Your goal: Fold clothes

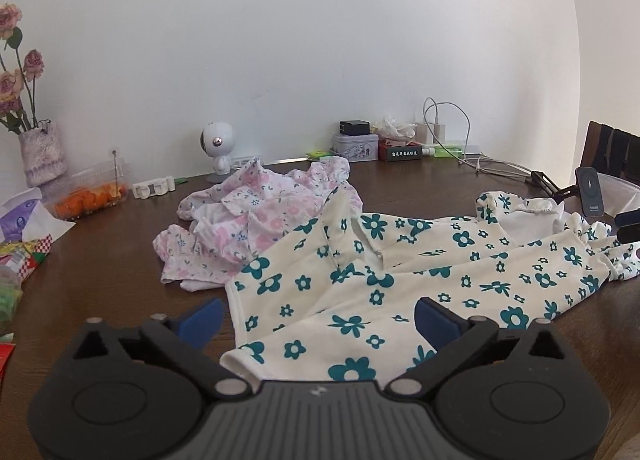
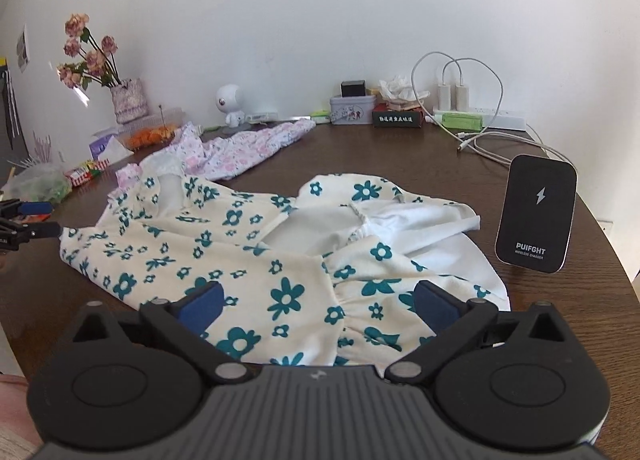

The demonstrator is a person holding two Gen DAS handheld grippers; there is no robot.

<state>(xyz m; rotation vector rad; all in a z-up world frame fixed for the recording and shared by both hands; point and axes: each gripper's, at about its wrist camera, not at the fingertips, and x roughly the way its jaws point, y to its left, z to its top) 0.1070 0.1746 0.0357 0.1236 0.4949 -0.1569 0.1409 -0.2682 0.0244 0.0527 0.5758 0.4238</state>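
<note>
A cream garment with teal flowers (image 1: 400,276) lies spread across the dark wooden table (image 1: 100,268); it also shows in the right wrist view (image 2: 248,256). A crumpled pink floral garment (image 1: 256,219) lies behind it, seen too in the right wrist view (image 2: 240,151). My left gripper (image 1: 318,320) is open, its blue fingers wide apart just above the near hem. My right gripper (image 2: 318,306) is open over the gathered end of the teal garment. The left gripper's tips also show at the left edge of the right wrist view (image 2: 40,215).
A black wireless charger (image 2: 536,215) stands upright right of the garment. Along the wall are a flower vase (image 1: 42,155), a fruit box (image 1: 92,191), a white robot toy (image 1: 218,147), a tin (image 1: 356,147), chargers and cables (image 2: 480,135). Snack packets (image 1: 20,256) lie at the left.
</note>
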